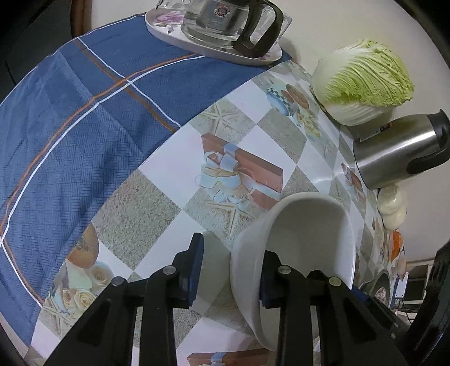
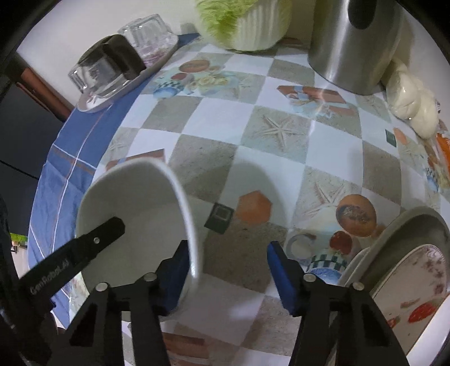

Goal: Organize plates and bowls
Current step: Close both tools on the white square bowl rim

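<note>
White bowl tilted between both grippers, plates waiting at lower right.

The bowl (image 2: pixel 135 222) sits lower left; left gripper (image 1: pixel 230 270) straddles its rim with fingers apart, right gripper (image 2: pixel 227 270) spread empty. Pinch the rim before lifting toward the plates (image 2: pixel 405 253).

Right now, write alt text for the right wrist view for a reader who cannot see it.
A white bowl sits tilted between the two grippers; the open right gripper has one finger outside its rim, the left gripper's finger inside. Stacked plates lie lower right on the patterned tablecloth, cabbage and a steel kettle behind.
</note>
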Available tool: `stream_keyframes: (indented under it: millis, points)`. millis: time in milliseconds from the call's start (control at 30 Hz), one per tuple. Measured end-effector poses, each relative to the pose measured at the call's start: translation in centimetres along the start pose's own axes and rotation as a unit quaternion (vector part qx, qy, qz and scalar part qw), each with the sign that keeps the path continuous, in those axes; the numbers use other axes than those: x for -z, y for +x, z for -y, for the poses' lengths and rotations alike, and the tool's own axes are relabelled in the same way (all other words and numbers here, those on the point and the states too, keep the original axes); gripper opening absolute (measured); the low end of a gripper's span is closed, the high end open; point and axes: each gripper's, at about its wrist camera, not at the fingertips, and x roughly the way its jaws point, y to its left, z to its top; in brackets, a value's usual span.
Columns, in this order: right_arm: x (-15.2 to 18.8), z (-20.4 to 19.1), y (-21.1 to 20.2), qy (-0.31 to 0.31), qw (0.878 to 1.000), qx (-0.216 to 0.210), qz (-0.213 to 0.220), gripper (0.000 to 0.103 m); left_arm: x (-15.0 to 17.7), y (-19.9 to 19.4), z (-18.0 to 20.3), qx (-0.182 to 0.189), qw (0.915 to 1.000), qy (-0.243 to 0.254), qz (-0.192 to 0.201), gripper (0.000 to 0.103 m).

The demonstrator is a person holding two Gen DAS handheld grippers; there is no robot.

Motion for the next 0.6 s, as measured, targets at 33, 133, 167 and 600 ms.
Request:
stream_keyframes:
  millis: [33, 133, 167, 600]
  points:
    - [0.2, -0.3, -0.1, -0.003, 1.0, 0.002, 0.005, 0.049, 0.0, -0.1, 0.0, -0.001, 1.0, 0.0, 0.0, 0.034]
    - [0.8, -1.4, -0.3, -0.016, 1.0, 0.016, 0.02, 0.043, 0.1, -0.1, 0.1, -0.003, 1.0, 0.003, -0.001, 0.034]
    - [0.9, -1.7, -0.4, -0.02, 0.999, 0.021, 0.025, 0.04, 0.0, -0.1, 0.1, -0.003, 1.0, 0.006, 0.0, 0.031]
    - [2.1, -3.8, -1.0, -0.028, 0.999, 0.003, 0.031, 0.026, 0.3, -0.8, 0.3, 0.014, 0.9997, 0.021, -0.006, 0.012]
